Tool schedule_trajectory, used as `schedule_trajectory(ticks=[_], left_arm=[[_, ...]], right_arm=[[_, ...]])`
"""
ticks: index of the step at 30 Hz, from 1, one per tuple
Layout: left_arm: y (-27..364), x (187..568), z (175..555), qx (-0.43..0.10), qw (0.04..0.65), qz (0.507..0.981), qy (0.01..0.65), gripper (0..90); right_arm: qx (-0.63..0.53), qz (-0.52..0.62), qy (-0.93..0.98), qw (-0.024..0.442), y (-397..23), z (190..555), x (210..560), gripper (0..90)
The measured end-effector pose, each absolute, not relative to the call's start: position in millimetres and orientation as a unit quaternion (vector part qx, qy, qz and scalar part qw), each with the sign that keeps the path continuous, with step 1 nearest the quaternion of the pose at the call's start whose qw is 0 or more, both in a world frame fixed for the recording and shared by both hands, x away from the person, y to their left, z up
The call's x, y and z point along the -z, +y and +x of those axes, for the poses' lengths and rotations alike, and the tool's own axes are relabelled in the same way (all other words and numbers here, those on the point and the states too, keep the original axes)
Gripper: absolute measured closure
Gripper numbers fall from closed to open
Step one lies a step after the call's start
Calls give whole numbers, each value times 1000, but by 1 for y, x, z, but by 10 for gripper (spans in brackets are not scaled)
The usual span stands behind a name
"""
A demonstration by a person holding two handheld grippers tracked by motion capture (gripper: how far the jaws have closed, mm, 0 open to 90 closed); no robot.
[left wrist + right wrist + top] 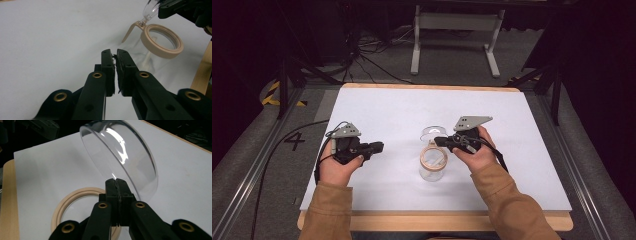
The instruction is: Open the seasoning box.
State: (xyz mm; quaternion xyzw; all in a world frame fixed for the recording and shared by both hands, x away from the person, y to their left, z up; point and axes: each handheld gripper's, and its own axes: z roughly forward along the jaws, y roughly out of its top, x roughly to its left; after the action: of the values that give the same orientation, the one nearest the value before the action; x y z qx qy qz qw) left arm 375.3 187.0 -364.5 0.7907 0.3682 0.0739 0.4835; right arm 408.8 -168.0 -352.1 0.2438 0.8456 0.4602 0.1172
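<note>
Step in hand, by the look of it: opening a clear jar (432, 167) at centre frame of the high view, upright on the white surface (392, 110), long axis vertical, beige-ringed mouth up. Right claw (438, 141) pinches the tilted clear lid (120, 152) at its edge. Left claw (115, 56) nearly closed, empty, left of jar. Next likely: lift the lid clear.

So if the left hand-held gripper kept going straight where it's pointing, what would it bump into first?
Probably the clear glass jar with the beige ring at its mouth. The left hand-held gripper points roughly toward it over bare white table, though depth is hard to judge.
</note>
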Motion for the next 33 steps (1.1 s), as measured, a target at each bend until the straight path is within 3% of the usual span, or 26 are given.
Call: schedule_trajectory(ticks=[17, 33], left_arm=[[178, 365, 383, -51, 487, 797, 354, 795], [187, 359, 388, -45, 485, 802, 345, 729]], right_arm=[[-461, 241, 843, 134, -179, 399, 342, 900], [-463, 280, 828, 149, -243, 382, 328, 848]])
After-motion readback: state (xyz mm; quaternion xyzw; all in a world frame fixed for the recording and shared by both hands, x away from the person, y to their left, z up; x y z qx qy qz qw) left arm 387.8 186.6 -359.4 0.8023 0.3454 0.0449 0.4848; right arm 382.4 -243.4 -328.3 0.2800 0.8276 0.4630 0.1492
